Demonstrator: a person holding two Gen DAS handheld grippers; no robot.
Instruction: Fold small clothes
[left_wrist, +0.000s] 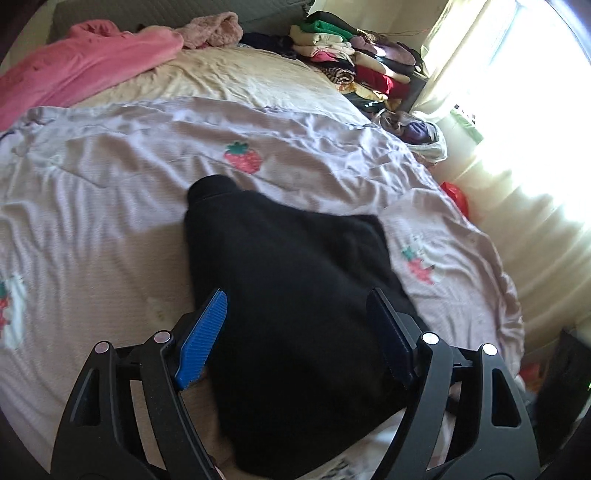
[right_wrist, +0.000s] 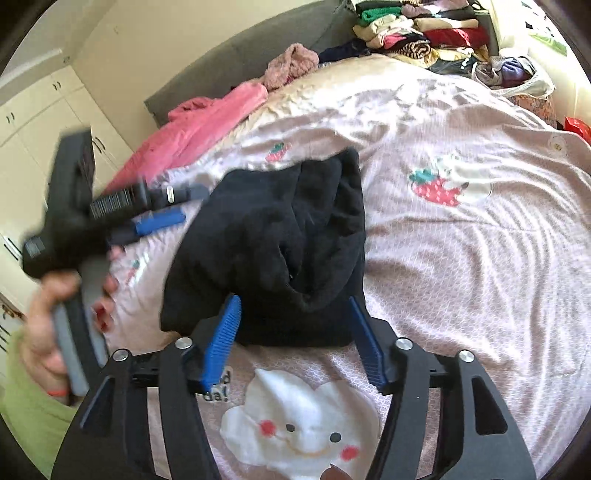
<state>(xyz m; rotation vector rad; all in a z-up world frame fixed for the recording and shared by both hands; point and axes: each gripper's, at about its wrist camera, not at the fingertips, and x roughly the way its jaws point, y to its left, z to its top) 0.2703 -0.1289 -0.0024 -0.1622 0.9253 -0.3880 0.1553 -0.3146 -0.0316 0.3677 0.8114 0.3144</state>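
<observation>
- Left wrist view: left gripper (left_wrist: 295, 317) spread wide over black garment (left_wrist: 291, 295), gripping nothing; garment lying bunched on strawberry-print bedspread (left_wrist: 110, 192).
- Beyond: pink blanket (left_wrist: 81, 62), stack of folded clothes (left_wrist: 354, 62), bright curtain (left_wrist: 517, 122).
- Right wrist view only: right gripper (right_wrist: 295, 332) spread wide at garment's near edge; hand (right_wrist: 55, 317) gripping left tool; cloud-face print (right_wrist: 295, 424); wardrobe (right_wrist: 44, 122).

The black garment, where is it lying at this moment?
In both wrist views the black garment lies bunched on the pink strawberry-print bedspread, just ahead of each open claw, with the stack of folded clothes far behind it.
</observation>
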